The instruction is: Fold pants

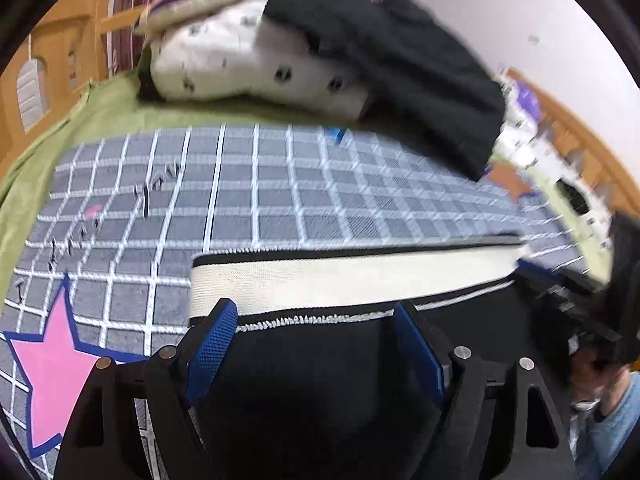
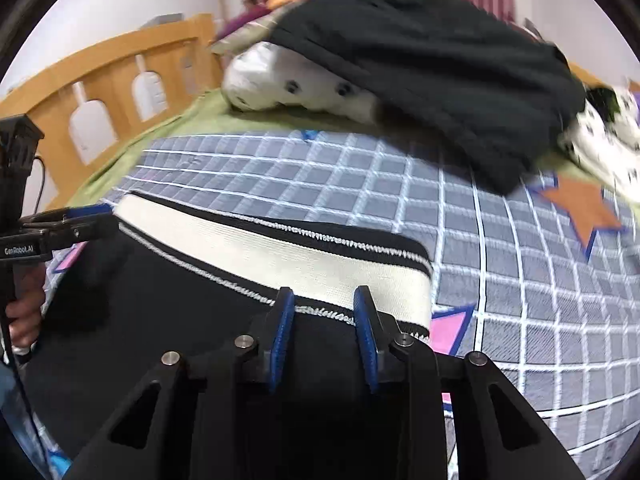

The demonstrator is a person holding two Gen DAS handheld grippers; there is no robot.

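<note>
On the bed's checked blanket [image 1: 280, 184] lie the black pants [image 2: 168, 320], white waistband [image 1: 340, 276] far; both tongs, left [image 1: 316, 344] and right [image 2: 324, 334], gape unclamped, so cloth may slip or bunch.

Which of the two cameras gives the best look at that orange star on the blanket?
The right wrist view: the orange star is whole and unobstructed. In the left wrist view, the star is smaller, blurred and partly hidden under the dark garment.
</note>
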